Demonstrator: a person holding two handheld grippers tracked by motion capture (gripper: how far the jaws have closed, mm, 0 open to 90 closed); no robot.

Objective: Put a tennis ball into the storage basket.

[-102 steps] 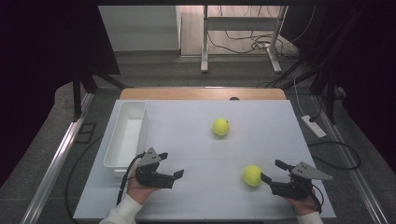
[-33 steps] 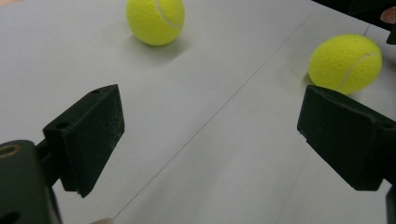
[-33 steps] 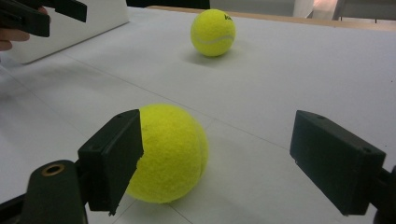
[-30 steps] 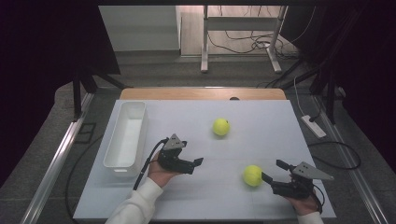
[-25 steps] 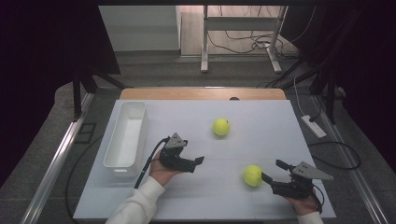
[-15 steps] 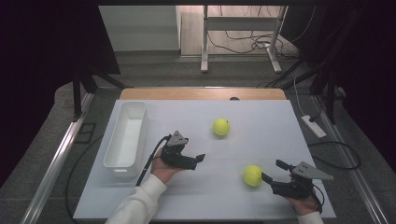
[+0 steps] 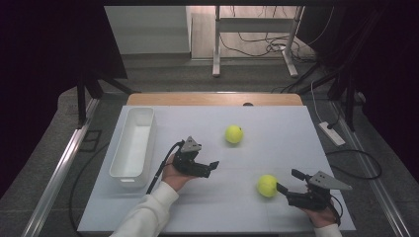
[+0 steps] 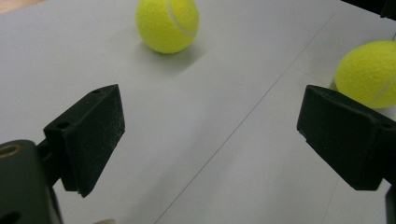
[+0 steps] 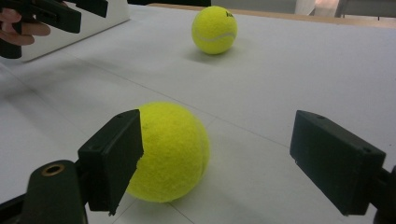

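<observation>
The left gripper (image 7: 211, 167) hangs wide open and empty over bare table (image 7: 276, 128), pointed toward the far ball (image 7: 233, 134). The right gripper (image 7: 286, 183) – jaws also spread, holding nothing – sits just beside the near ball (image 7: 267, 185). A white tray (image 7: 132, 148) lies left – nothing between gripper and ball

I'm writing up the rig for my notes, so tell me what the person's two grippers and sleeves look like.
Both grippers are black. The left gripper carries a grey three-cornered plate on top and trails a black cable toward the table's near edge. The right gripper has a longer grey plate and a black cable looping at its back. Each ends in two blocky black jaws with matte, slightly speckled faces. Both wrists show white sleeves.
</observation>
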